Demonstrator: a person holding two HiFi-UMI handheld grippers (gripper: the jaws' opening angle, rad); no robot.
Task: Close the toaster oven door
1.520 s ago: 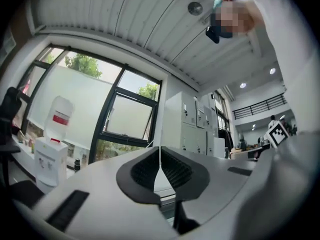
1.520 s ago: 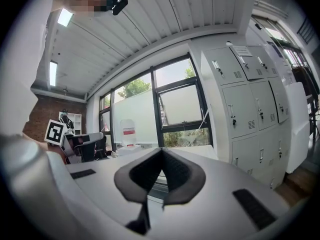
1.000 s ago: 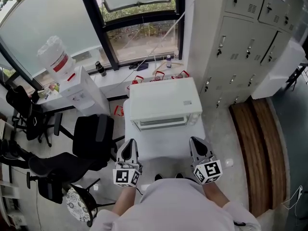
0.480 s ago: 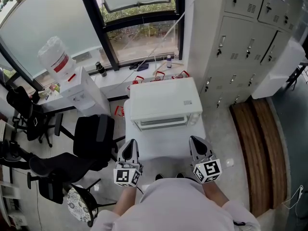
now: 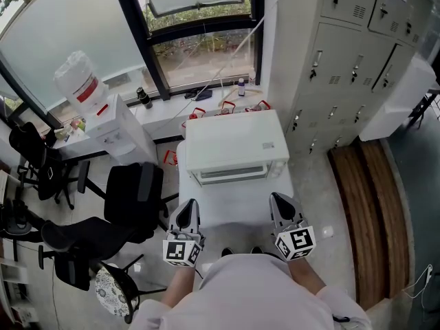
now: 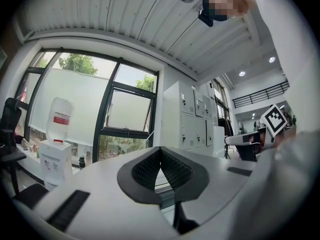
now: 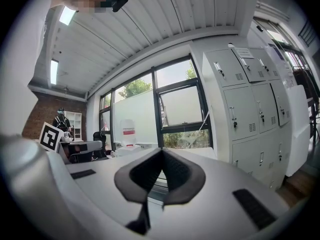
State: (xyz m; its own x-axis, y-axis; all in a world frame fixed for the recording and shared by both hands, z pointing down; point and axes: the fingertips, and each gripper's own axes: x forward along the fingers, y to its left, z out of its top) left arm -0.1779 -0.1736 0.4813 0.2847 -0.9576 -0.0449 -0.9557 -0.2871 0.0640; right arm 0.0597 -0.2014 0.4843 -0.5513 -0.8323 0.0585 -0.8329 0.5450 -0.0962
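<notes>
From the head view, a white box-shaped toaster oven (image 5: 234, 139) stands at the far end of a narrow white worktop (image 5: 230, 212). Its glazed front door (image 5: 230, 174) faces the person. The door looks upright against the oven body, though the steep angle leaves this unsure. The left gripper (image 5: 186, 206) and the right gripper (image 5: 281, 201) are held above the worktop's near end, one toward each side edge, both well apart from the oven.

Behind the oven runs a black-framed window (image 5: 199, 47). To the left are a white water dispenser topped by a clear bottle (image 5: 86, 91) and black office chairs (image 5: 130, 194). To the right are grey metal lockers (image 5: 350, 53) and a strip of wooden flooring (image 5: 368, 212).

The left gripper view shows its dark ribbed pads pressed together with nothing between them. A sliver of the oven's glass shows just past the tips. It adds a white ribbed ceiling (image 6: 130, 19) (never in the head view).

The right gripper view shows its jaws likewise clenched and empty. It alone takes in a red brick wall (image 7: 47, 114) at the far left and a long ceiling light (image 7: 54, 71).
</notes>
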